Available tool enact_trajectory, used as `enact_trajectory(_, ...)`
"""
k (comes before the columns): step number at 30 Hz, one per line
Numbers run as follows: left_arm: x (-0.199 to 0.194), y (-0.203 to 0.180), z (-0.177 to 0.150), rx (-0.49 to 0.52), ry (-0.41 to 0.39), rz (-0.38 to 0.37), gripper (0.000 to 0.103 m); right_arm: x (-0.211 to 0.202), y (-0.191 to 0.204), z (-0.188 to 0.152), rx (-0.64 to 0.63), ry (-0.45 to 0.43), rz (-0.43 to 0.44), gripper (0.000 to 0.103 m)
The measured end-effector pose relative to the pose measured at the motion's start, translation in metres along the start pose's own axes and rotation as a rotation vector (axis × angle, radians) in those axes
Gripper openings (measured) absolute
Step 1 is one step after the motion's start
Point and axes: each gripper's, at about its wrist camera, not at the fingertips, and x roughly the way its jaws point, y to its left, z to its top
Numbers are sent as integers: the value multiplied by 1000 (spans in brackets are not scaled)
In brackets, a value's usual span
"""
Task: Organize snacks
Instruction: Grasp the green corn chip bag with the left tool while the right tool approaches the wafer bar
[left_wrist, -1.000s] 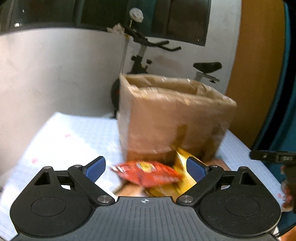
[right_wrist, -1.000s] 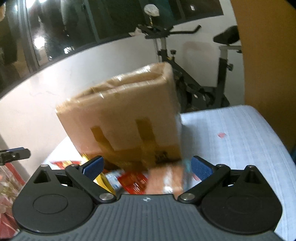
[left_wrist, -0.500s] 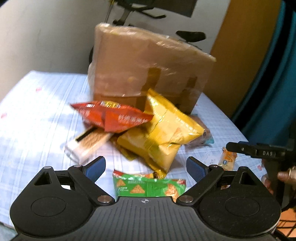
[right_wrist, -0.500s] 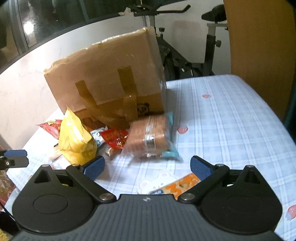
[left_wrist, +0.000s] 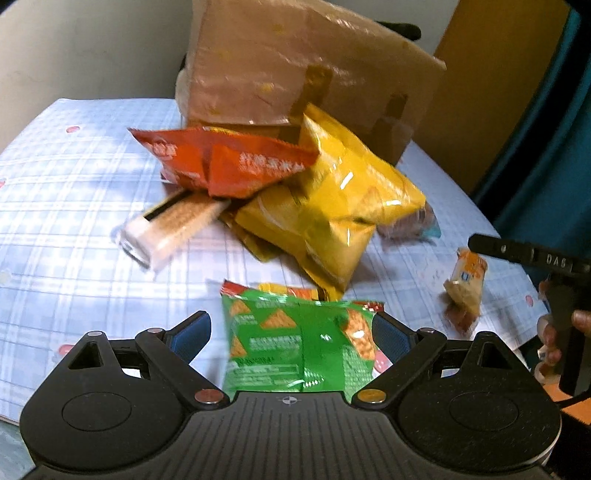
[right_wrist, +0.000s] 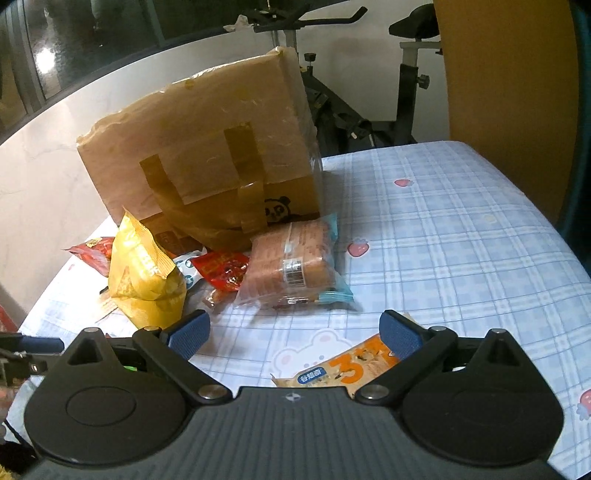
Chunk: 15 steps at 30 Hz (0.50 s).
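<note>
Left hand-held gripper (left_wrist: 291, 330) open; green packet (left_wrist: 295, 347) lies between its fingers at lower centre, long axis upright in frame. Right hand-held gripper (right_wrist: 293, 330) open, orange packet (right_wrist: 347, 369) just inside its right finger, lying diagonally on the worktop (right_wrist: 461, 240).

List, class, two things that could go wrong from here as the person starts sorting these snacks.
1. The left tool is open around the green packet, which is puffy and glossy; closing hard might crush the crackers or let it slip out.
2. The red packet rests on the yellow bag against the cardboard box; pulling one could topple the others.
</note>
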Motion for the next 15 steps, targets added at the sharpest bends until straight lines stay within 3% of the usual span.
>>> enact_trajectory(9,14,0,-6,-1,62,15,95,-3,-4,0,12,-9,-32,100)
enact_trajectory(15,15,1,-11,-18,52,-15,83,-6,-13,-1,45,5,-77,100)
